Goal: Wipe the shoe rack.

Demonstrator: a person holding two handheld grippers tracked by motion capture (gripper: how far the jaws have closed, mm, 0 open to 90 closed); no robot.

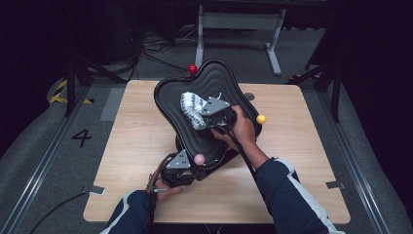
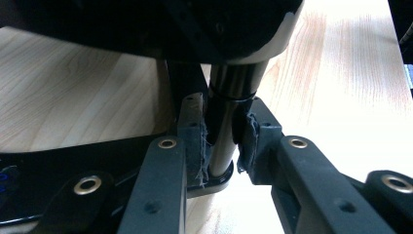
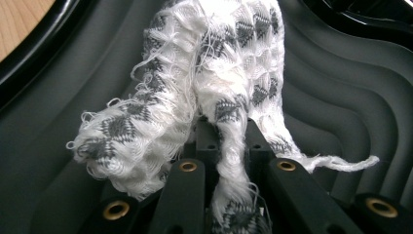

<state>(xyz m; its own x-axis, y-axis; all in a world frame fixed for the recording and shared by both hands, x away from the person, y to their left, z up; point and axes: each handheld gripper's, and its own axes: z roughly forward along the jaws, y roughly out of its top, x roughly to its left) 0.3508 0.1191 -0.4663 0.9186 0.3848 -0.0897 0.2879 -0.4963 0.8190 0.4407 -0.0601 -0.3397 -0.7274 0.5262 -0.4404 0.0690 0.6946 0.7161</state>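
Cloth (image 1: pixel 193 110) runs diagonally across the tilted black seat (image 1: pixel 170 92).

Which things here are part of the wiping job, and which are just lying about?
In the job:
- black ribbed, wavy-edged seat
- its dark metal post, clamped by the left gripper
- white-and-grey frayed woven cloth, pinched in the right gripper

Lying about:
- cables on the floor
- grey metal stand

The tilted black tray (image 1: pixel 170 105) blocks the table's (image 1: pixel 302 161) middle; bare wood lies free at both sides.
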